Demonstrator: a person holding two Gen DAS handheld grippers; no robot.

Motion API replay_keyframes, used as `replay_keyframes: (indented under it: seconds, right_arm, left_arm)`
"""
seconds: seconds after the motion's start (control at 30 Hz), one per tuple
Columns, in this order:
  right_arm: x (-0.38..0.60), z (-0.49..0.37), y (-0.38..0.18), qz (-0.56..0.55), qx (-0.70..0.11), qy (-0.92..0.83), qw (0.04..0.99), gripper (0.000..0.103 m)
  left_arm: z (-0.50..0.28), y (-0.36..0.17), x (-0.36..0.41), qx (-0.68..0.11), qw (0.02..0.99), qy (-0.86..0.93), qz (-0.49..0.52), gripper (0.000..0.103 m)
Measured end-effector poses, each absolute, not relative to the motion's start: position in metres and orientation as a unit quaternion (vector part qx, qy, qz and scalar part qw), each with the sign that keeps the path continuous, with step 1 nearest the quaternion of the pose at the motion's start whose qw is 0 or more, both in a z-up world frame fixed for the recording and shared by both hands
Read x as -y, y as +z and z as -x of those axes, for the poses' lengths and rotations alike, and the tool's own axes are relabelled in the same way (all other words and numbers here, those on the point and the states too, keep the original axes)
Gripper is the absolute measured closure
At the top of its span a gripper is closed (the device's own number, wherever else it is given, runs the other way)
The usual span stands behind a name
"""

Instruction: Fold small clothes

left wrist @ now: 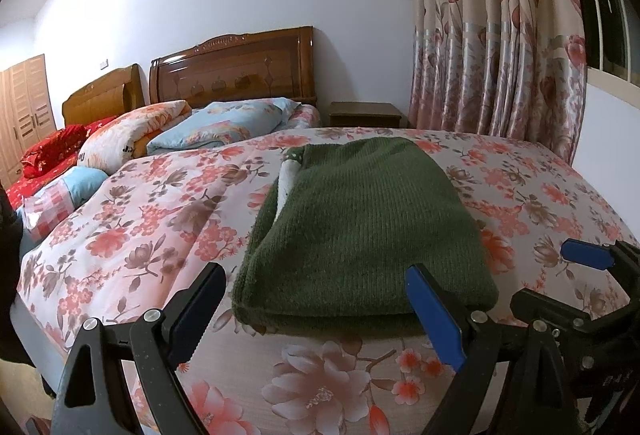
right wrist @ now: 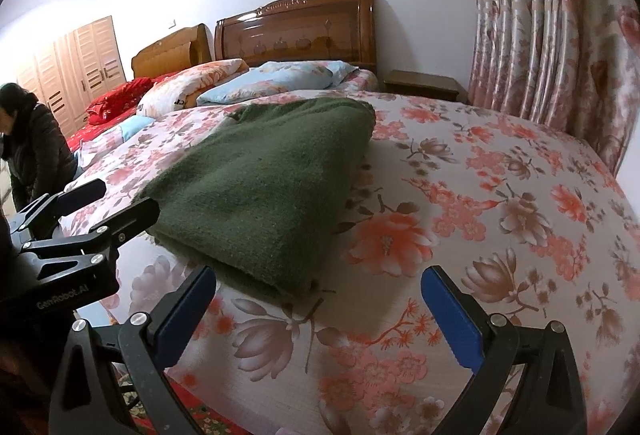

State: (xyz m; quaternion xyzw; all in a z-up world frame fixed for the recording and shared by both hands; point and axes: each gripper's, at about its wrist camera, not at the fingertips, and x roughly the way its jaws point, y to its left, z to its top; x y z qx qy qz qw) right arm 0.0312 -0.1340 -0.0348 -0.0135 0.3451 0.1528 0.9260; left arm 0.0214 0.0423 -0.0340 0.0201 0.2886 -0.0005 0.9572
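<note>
A dark green knitted garment [left wrist: 360, 227] lies folded into a thick rectangle on the floral bedspread [left wrist: 160, 219]; a white lining shows at its far left edge. It also shows in the right wrist view [right wrist: 272, 187]. My left gripper [left wrist: 316, 299] is open and empty, its fingers on either side of the garment's near folded edge, just in front of it. My right gripper [right wrist: 320, 307] is open and empty, low over the bedspread [right wrist: 500, 195], just right of the garment's near corner. The left gripper also shows in the right wrist view [right wrist: 124, 199], and the right gripper in the left wrist view [left wrist: 496, 271].
Pillows and a folded quilt [left wrist: 168, 131] lie by the wooden headboard [left wrist: 236, 71]. A nightstand [left wrist: 364, 115] and floral curtain [left wrist: 500, 35] stand at the right. A person in a dark jacket [right wrist: 32, 147] bends at the left bedside. A wardrobe [right wrist: 76, 71] stands behind.
</note>
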Motion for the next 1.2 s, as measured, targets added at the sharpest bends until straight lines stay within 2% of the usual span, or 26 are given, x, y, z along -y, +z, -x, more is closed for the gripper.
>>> replay_keyframes:
  seconds: [0.57, 1.2]
  right_arm:
    - [0.134, -0.020, -0.023, 0.030, -0.292, 0.135, 0.946, 0.000]
    - [0.135, -0.019, -0.024, 0.024, -0.293, 0.138, 0.946, 0.000]
  left_arm:
    - [-0.013, -0.026, -0.039, -0.256, 0.966, 0.005, -0.024, 0.010]
    - [-0.008, -0.024, -0.040, -0.236, 0.971, 0.019, -0.024, 0.010]
